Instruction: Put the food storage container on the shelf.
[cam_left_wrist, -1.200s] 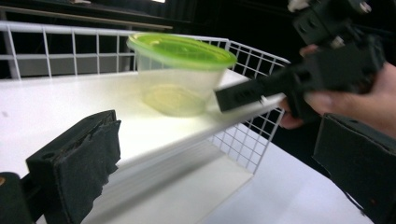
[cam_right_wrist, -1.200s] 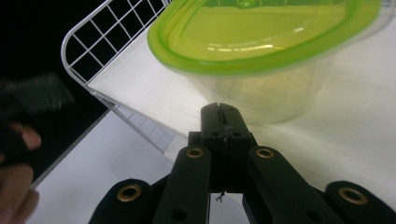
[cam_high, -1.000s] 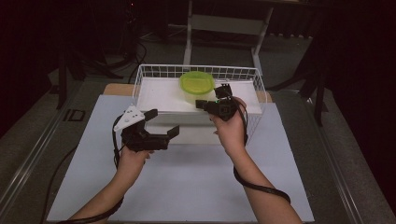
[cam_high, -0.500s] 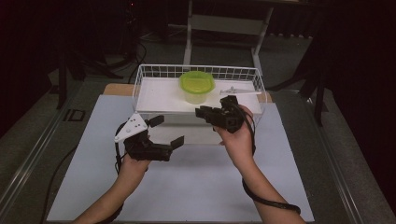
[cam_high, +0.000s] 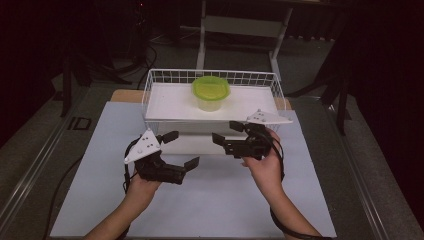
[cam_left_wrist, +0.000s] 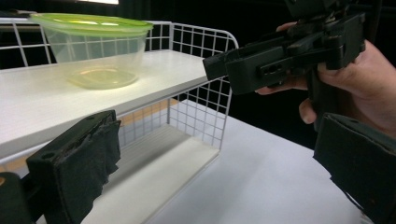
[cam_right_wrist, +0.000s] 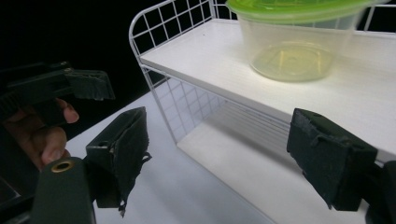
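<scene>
Dark room; a bench (cam_high: 310, 200) under a pale sheet carries a white wire rack (cam_high: 150, 95) at its far edge, with a white shelf board (cam_high: 170, 100) on top. The tub (cam_high: 210, 93), a clear round container with a green lid, stands upright on the board near the middle of its far edge, touching neither tongs.

Right tongs (cam_high: 229, 132): held over the sheet just before the rack's front edge, toward the rack's right corner, jaws pointing left across the front. The tub lies beyond and above them, a little to their left. The jaws have just been opening and now stand spread wide, nothing between them; the right gripper view looks through the gap at the rack's near corner and the tub above.

Left tongs (cam_high: 181, 148): lower on the sheet, before the rack's left front corner, jaws spread, holding and touching nothing.

The right hand appears the nearer to the tub. Being round, the tub offers no long axis. Reaching it would likely call for a rise over the front rim.
</scene>
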